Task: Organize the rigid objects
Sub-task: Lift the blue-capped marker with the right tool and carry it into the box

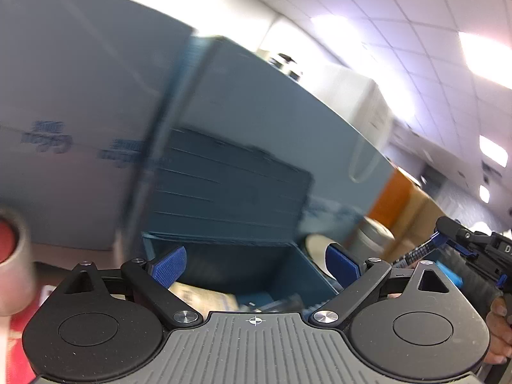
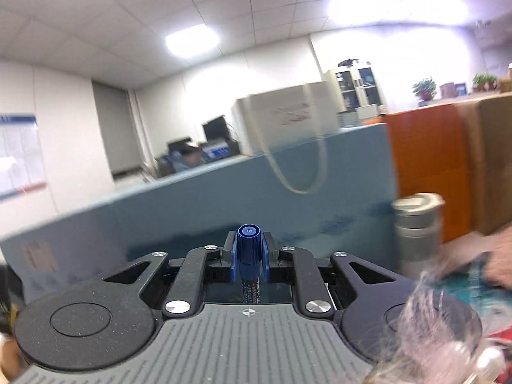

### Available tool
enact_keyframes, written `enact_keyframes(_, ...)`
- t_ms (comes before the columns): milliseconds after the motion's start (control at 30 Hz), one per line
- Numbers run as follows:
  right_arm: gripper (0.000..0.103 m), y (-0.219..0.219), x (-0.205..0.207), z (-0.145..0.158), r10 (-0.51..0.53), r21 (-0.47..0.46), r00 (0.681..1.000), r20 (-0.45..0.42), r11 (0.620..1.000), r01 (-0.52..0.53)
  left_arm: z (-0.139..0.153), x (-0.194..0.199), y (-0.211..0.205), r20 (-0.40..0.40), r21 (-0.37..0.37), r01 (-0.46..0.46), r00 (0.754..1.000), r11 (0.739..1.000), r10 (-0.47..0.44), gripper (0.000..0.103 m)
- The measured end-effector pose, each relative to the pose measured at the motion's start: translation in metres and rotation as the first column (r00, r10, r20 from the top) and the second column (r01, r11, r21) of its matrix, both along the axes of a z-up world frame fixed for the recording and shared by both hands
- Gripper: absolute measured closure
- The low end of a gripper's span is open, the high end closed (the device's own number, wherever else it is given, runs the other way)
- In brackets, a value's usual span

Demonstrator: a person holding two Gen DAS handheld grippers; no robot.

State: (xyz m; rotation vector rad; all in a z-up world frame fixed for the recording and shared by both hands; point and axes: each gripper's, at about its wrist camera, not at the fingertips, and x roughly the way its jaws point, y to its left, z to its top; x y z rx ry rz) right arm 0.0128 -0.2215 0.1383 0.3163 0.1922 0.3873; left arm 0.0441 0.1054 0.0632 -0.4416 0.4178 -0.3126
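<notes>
My left gripper (image 1: 255,264) is open and empty, its blue pads wide apart above an open blue storage box (image 1: 275,256) with items inside. My right gripper (image 2: 249,252) is shut on a blue metal pen-like tool (image 2: 249,249), its cap end pointing forward. In the left wrist view the right gripper (image 1: 438,240) shows at the far right, holding the same blue tool (image 1: 416,252). A silver metal canister (image 2: 416,220) stands to the right; it also shows in the left wrist view (image 1: 372,240).
A tall blue partition (image 2: 224,198) runs behind the box. A blue lid or crate (image 1: 224,188) leans behind the box. An orange box (image 2: 425,176) and cardboard box (image 2: 492,160) stand at right. A red-and-silver cylinder (image 1: 12,249) is at far left.
</notes>
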Motion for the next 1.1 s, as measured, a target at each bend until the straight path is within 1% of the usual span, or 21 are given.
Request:
enact_keyframes(100, 0.089, 0.028, 0.022, -0.009, 0.046, 0.064, 0.999, -0.024, 0.997, -0.045, -0.001, 0.001, 0.012, -0.008, -0.021, -0.032, 0.999, 0.999, 0.032, 0.007)
enact_keyframes(233, 0.089, 0.057, 0.057, -0.038, 0.145, 0.196, 0.979, -0.146, 0.974, -0.115, -0.001, 0.001, 0.021, -0.012, -0.033, -0.057, 0.998, 0.998, 0.057, 0.007)
enact_keyframes(400, 0.089, 0.08, 0.085, -0.072, 0.208, 0.3, 0.941, -0.268, 0.946, -0.124, -0.003, 0.003, 0.025, -0.019, -0.049, -0.067, 0.998, 0.997, 0.066, 0.007)
enact_keyframes(467, 0.089, 0.084, 0.089, -0.081, 0.212, 0.315, 0.929, -0.303, 0.942, -0.112, -0.004, 0.004, 0.025, -0.025, -0.044, -0.068, 0.997, 0.997, 0.067, 0.007)
enact_keyframes(600, 0.089, 0.089, 0.089, -0.092, 0.178, 0.279, 0.919, -0.351, 0.957, -0.079, -0.005, 0.005, 0.023, -0.03, -0.031, -0.063, 0.998, 0.998, 0.062, 0.007)
enact_keyframes(667, 0.089, 0.091, 0.088, -0.093, 0.145, 0.234, 0.92, -0.363, 0.97, -0.06, -0.005, 0.005, 0.022, -0.029, -0.025, -0.061, 0.998, 0.998, 0.06, 0.007)
enact_keyframes(733, 0.089, 0.094, 0.084, -0.091, 0.112, 0.171, 0.931, -0.348, 0.984, -0.055, -0.006, 0.005, 0.021, -0.03, -0.018, -0.054, 0.998, 0.998, 0.054, 0.007)
enact_keyframes(867, 0.087, 0.101, 0.079, -0.085, 0.073, 0.067, 0.941, -0.329, 0.996, -0.053, -0.006, 0.006, 0.018, -0.033, -0.007, -0.048, 0.998, 0.999, 0.048, 0.007)
enact_keyframes(967, 0.086, 0.105, 0.087, -0.09, 0.044, 0.008, 0.947, -0.319, 0.999, -0.044, -0.007, 0.007, 0.017, -0.035, -0.005, -0.047, 0.998, 0.999, 0.047, 0.007)
enact_keyframes(1100, 0.084, 0.115, 0.079, -0.085, 0.003, -0.1, 0.961, -0.275, 0.995, -0.032, -0.007, 0.007, 0.018, -0.036, -0.006, -0.047, 0.998, 0.999, 0.047, 0.007)
